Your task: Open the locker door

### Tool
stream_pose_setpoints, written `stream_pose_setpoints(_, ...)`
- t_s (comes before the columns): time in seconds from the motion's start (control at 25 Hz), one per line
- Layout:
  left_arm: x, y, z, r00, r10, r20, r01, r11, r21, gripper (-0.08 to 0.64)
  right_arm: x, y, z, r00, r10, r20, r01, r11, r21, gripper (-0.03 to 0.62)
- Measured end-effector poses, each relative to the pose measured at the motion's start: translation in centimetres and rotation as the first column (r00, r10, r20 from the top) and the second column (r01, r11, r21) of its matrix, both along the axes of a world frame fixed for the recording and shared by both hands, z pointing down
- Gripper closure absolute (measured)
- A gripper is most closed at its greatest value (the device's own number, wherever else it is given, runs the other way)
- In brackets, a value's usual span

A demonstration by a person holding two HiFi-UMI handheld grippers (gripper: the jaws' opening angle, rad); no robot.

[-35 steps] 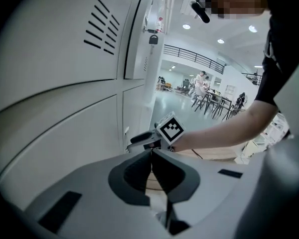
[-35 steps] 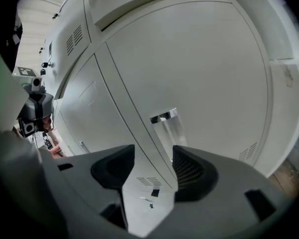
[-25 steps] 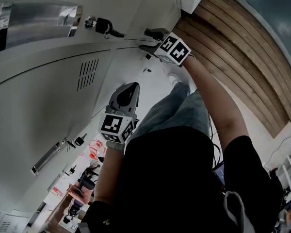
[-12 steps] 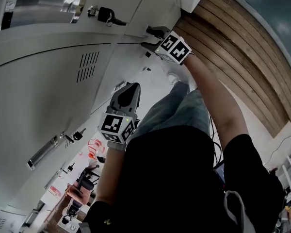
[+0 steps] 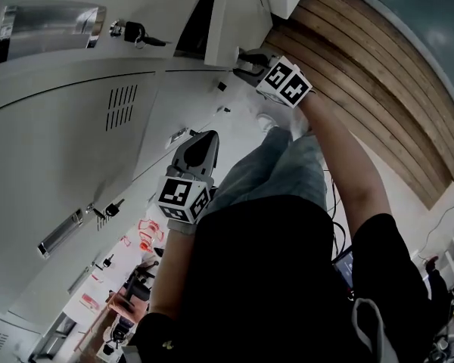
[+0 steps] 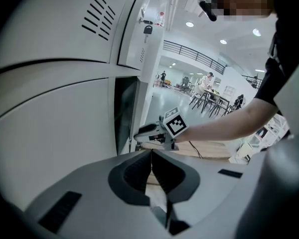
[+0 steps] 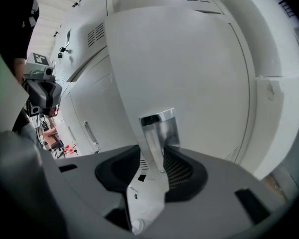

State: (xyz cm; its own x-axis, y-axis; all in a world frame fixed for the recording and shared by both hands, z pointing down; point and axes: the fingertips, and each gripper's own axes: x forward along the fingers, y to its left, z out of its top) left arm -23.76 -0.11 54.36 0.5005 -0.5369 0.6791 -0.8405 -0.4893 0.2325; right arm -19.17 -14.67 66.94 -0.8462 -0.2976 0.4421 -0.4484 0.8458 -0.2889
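Steel handle [image 7: 159, 131] pinched by right hand-held gripper [image 7: 157, 158], jaws just closed halfway.

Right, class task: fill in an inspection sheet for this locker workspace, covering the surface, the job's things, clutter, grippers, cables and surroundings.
Surface: wooden plank floor beside the lockers.
Job's things: locker door ajar, with a dark gap at its edge; its metal handle sits between the right gripper's jaws.
Clutter: key left in a nearby locker's lock; small red items farther along, too small to name.
Grippers: right gripper shut on the metal handle, its jaws have just been closing; left gripper shut, empty, off the lockers.
Cables: thin dark cable on the floor.
Surroundings: open hall with tables and chairs, people far off.
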Motion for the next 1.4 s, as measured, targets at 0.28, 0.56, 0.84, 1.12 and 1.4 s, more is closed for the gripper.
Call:
stream_pose_setpoints(0.28, 3.2, -0.6, 0.0, 1.000, 0.021, -0.001, -0.021, 1.000, -0.012, 0.537, 4.2, 1.1, 0.0, 0.999, -0.046, -0.021, 0.047, 0.998, 0.041, 0.440)
stream_pose_setpoints(0.56, 7.1, -1.1, -0.2, 0.999, 0.049, 0.000, -0.049, 0.999, -0.019, 0.537, 8.9, 1.5, 0.1, 0.998, -0.061, -0.035, 0.062, 0.997, 0.046, 0.442)
stream_pose_setpoints(0.84, 10.5, -2.1, -0.9, 0.998, 0.069, 0.006, -0.069, 0.998, -0.013, 0.537, 12.3, 1.4, 0.2, 0.998, -0.034, -0.048, 0.036, 0.999, 0.040, 0.443)
stream_pose_setpoints(1.12, 13.2, -3.2, -1.1, 0.996, 0.087, 0.011, -0.087, 0.996, -0.013, 0.537, 16.6, 0.8, 0.3, 0.999, 0.020, -0.048, -0.019, 1.000, 0.025, 0.476)
stream_pose_setpoints(1.4, 15.7, -4.0, -1.3, 0.995, 0.098, 0.005, -0.098, 0.995, -0.011, 0.537, 20.7, -0.7, 0.3, 0.993, 0.098, -0.063, -0.097, 0.995, 0.020, 0.497)
